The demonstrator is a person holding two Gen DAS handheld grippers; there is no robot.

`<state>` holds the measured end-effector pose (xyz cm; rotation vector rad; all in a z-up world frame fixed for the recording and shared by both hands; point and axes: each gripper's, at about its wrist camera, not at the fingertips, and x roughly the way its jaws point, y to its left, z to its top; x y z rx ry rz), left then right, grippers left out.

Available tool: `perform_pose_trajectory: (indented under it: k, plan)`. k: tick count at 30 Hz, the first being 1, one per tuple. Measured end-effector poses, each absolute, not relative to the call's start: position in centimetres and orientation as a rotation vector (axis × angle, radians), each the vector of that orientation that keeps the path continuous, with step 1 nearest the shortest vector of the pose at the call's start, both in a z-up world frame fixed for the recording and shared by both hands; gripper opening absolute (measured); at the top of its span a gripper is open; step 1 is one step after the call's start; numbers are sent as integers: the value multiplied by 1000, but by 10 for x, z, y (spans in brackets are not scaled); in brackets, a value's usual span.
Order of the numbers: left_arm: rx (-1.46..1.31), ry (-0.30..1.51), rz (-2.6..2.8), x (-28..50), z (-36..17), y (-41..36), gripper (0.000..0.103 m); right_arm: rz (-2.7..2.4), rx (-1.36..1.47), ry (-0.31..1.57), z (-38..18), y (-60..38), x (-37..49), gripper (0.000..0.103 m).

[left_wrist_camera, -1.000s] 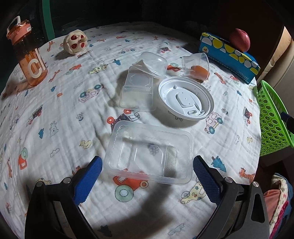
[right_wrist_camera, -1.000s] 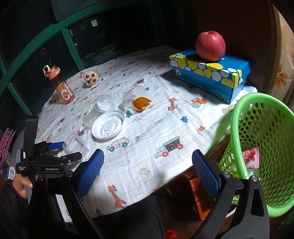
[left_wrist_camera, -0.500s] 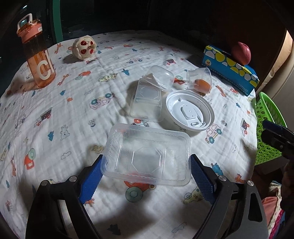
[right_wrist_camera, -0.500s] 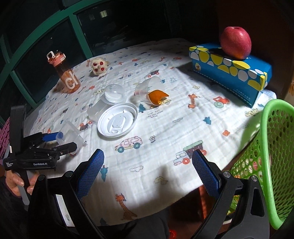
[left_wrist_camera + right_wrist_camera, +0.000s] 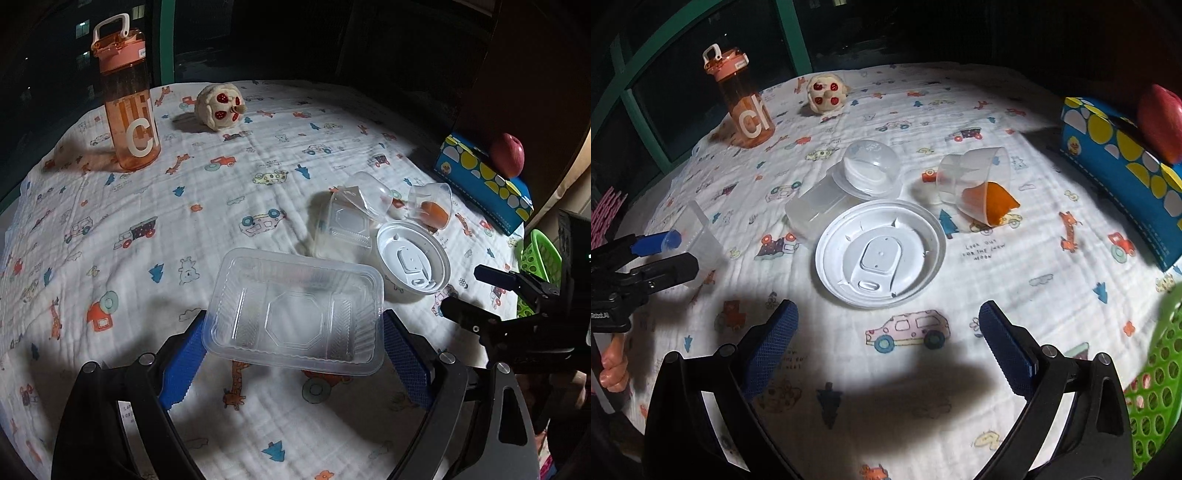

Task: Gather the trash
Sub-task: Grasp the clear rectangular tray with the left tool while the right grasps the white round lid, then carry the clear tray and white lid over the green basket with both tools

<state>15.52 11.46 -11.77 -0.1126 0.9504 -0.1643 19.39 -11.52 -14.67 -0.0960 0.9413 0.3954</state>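
Printed tablecloth (image 5: 258, 155) now lies below the clear tray (image 5: 295, 314), clamped and lifted by the left gripper (image 5: 295, 354); right gripper (image 5: 886, 339) gapes empty, nearer the white lid (image 5: 881, 253).

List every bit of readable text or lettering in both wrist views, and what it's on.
"LOOK OUT FOR THE SNOW MOON": printed on the tablecloth, beside the tipped cup.
"Cl": large white letters on the orange bottle; the smaller lettering above is unreadable.
"Robot.AI": on the left gripper, start cut off.
Other cloth prints: too blurred.
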Motion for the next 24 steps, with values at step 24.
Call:
perform_pose_trajectory:
  k: [24]
  plan:
    - [-157, 973, -153, 160, -126, 127, 87, 370, -132, 995, -171, -84, 242, 93]
